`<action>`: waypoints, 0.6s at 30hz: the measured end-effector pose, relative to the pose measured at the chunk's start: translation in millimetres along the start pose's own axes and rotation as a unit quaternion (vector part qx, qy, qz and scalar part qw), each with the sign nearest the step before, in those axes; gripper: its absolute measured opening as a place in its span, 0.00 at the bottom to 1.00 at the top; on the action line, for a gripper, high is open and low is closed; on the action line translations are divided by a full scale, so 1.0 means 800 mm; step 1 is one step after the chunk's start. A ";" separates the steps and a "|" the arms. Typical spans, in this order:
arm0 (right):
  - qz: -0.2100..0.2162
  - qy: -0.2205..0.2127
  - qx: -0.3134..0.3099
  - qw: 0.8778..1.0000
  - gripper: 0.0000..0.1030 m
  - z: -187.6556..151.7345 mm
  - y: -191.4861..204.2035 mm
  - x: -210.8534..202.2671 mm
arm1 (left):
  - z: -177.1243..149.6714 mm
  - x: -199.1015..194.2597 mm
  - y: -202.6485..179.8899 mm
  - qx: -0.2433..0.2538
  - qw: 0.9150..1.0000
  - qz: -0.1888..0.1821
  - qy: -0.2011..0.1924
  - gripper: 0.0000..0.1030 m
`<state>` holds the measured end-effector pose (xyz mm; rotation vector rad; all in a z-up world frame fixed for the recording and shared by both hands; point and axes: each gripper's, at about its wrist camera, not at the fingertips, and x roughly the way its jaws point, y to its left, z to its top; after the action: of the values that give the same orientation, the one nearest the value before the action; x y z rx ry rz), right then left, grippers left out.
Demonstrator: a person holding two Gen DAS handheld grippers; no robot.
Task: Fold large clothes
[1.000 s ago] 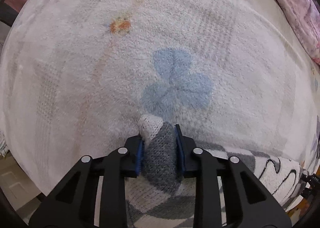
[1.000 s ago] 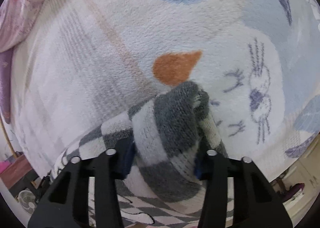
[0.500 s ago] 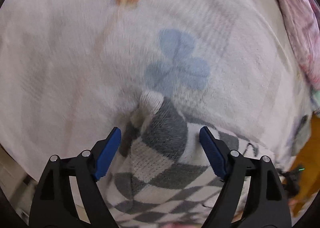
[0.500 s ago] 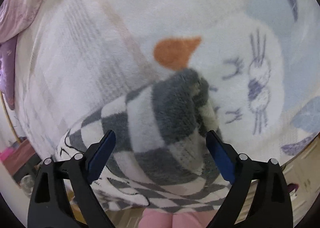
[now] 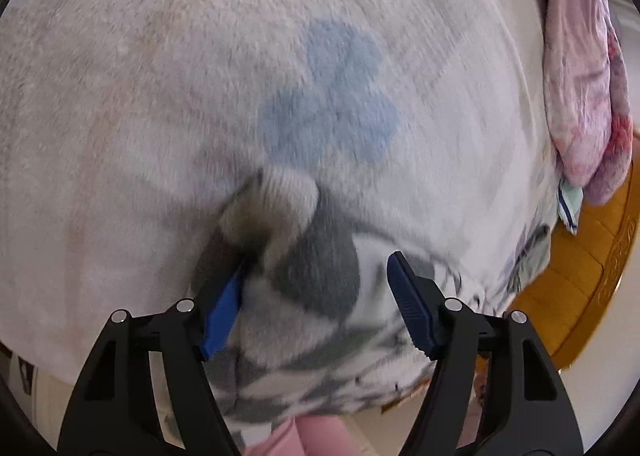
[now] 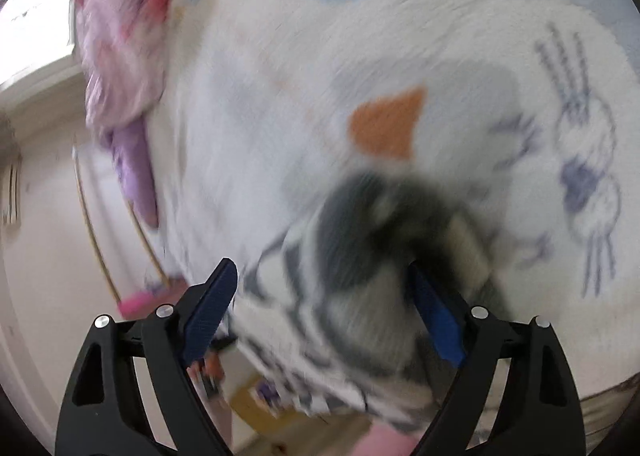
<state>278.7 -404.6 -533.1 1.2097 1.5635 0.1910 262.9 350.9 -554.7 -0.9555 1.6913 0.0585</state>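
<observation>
White fleece blanket [image 5: 168, 104] bears a checkered garment [image 5: 316, 276] between both closing, ungripping claws, left [image 5: 316, 296], right [image 6: 324, 304].

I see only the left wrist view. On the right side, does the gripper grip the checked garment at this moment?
Observer: No. The right gripper has its jaws wide apart and closing. The checked garment bunches between them, and one pad appears clear of it.
Operator: What lies beyond the garment in that view?
Observer: An orange patch on the white blanket, just past the bunched end of the garment.
</observation>
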 end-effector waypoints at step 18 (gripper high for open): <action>-0.118 -0.155 -0.033 0.980 0.23 -0.043 0.095 -0.045 | -0.036 -0.064 -0.089 0.015 0.974 0.123 -0.189 0.18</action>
<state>291.2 -381.3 -446.4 0.9414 1.3988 -0.0962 285.7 317.5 -471.9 -0.6577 1.4416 0.3567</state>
